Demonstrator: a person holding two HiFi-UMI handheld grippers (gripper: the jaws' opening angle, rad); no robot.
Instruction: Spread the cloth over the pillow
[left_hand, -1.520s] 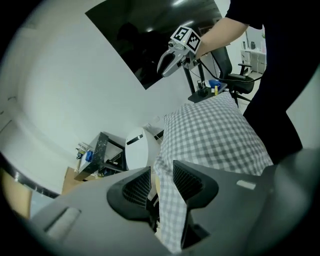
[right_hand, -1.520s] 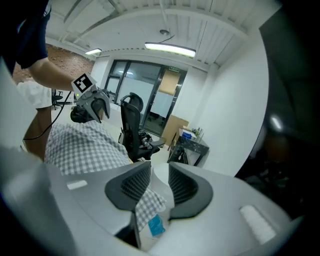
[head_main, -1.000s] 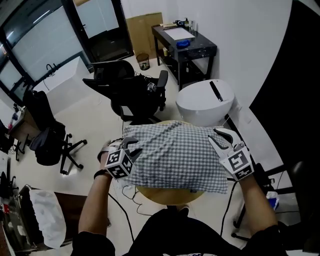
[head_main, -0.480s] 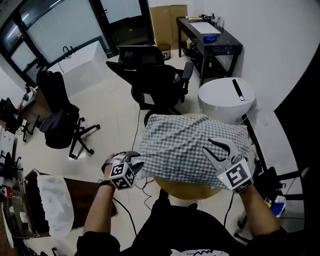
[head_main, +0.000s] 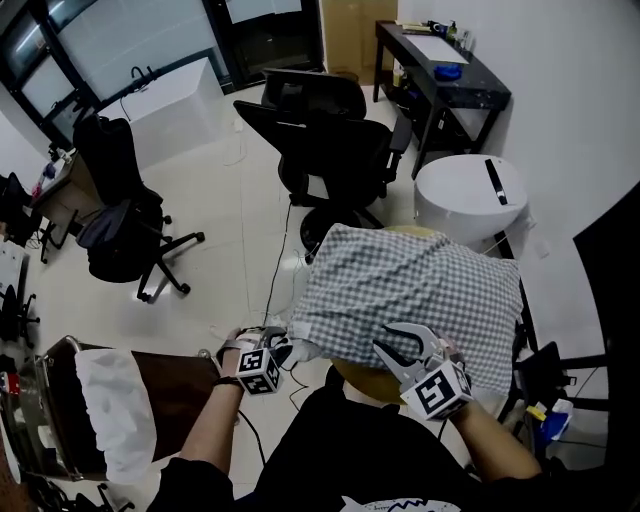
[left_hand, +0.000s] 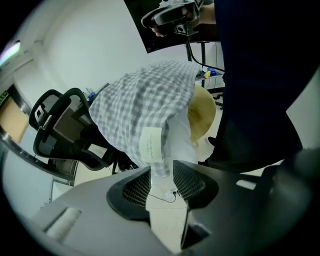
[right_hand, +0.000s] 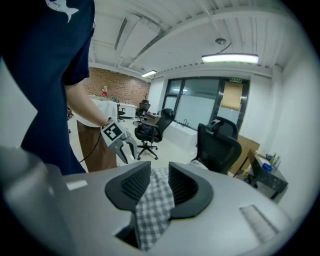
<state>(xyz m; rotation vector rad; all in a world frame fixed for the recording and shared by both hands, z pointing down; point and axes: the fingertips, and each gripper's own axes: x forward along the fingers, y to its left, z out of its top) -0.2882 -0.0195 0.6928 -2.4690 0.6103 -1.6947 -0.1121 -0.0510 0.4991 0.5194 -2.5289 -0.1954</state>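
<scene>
A grey-and-white checked cloth (head_main: 415, 290) lies draped over a white pillow (head_main: 305, 349) on a round wooden table (head_main: 352, 378). My left gripper (head_main: 287, 345) sits at the cloth's near left corner. In the left gripper view that gripper (left_hand: 161, 181) is shut on the corner of the cloth (left_hand: 145, 100) just below its white label, with the pillow (left_hand: 179, 142) beside it. My right gripper (head_main: 388, 342) is at the cloth's near edge. In the right gripper view it (right_hand: 159, 187) is shut on a fold of the checked cloth (right_hand: 156, 202).
Black office chairs (head_main: 335, 140) stand on the floor just beyond the table, and another chair (head_main: 120, 225) stands at the left. A white round bin (head_main: 470, 195) and a black desk (head_main: 440, 80) are at the right. A cable runs over the floor by the table.
Both grippers have come back toward my body and lower, drawing the cloth's near edge with them. The right gripper has swung in from the pillow's right side to its near edge.
</scene>
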